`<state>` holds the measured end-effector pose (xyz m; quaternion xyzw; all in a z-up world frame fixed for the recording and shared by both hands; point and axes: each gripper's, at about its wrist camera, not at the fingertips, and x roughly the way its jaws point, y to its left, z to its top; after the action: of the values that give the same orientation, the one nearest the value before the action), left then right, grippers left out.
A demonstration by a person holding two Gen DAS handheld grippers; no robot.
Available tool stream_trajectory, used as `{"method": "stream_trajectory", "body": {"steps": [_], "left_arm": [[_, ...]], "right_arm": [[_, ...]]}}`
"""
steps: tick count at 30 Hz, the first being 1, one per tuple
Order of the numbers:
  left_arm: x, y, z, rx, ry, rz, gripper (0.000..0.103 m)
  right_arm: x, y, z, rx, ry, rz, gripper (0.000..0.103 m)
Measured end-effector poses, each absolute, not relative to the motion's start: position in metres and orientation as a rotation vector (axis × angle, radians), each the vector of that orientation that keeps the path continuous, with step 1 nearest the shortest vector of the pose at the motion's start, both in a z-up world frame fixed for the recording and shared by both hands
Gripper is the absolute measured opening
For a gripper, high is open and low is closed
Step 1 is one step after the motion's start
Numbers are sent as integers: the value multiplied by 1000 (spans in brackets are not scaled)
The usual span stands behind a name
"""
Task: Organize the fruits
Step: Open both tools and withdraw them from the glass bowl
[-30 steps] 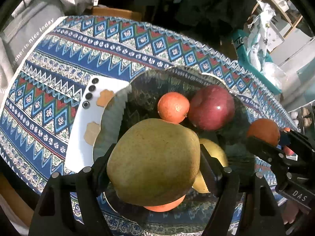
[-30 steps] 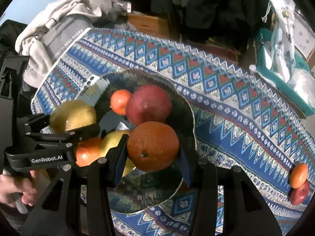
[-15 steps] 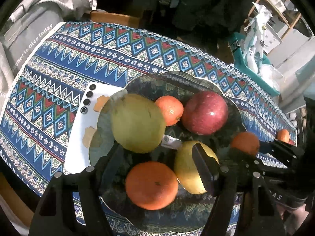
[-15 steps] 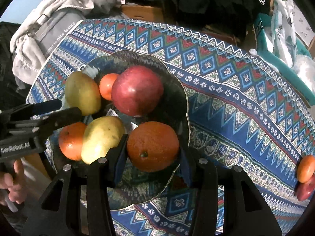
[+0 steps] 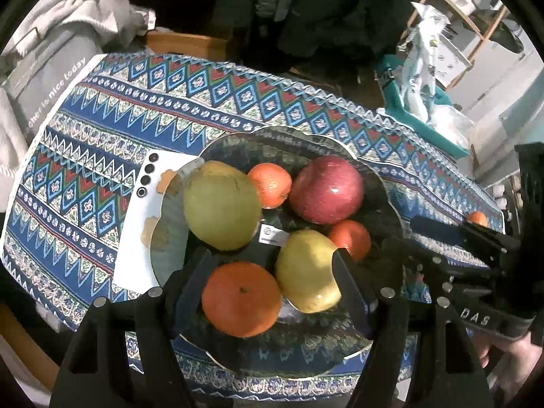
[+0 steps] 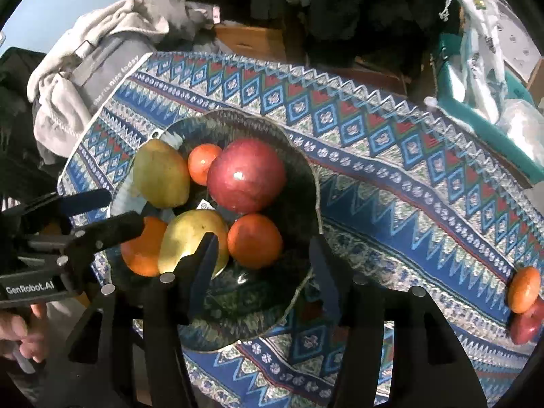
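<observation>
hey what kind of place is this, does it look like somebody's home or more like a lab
Most likely a lived-in home: a patterned tablecloth carries a fruit bowl, laundry is heaped at the table's end, and cardboard boxes stand behind. No lab equipment shows.

Both views are dim indoor shots with heavy fisheye bending: the cloth (image 5: 102, 176) curves away and the corners go black. Small white glints sit on the apple (image 5: 326, 188), ahead of the left claw (image 5: 268, 272), so light falls from above. Beyond the right claw (image 6: 261, 258), the background is murky, while the fruit stays fairly sharp.
</observation>
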<state>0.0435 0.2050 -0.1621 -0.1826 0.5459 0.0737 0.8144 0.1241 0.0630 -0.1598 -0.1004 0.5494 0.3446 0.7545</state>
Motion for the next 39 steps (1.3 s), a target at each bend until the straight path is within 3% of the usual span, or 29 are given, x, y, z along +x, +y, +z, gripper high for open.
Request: {"method": "stream_trajectory", "body": {"steps": [12,20,39], "left_arm": [[37,175,-132,-321,1119,108,82],[35,138,-114,-238,1094,44,83],[20,43,-73,3,999,-93,86]], "right_arm": [[111,24,-116,-213,1105,696,64],[95,-14,-89,-221,1039,636,78],[69,-107,-71,-155,1024,535,80]]}}
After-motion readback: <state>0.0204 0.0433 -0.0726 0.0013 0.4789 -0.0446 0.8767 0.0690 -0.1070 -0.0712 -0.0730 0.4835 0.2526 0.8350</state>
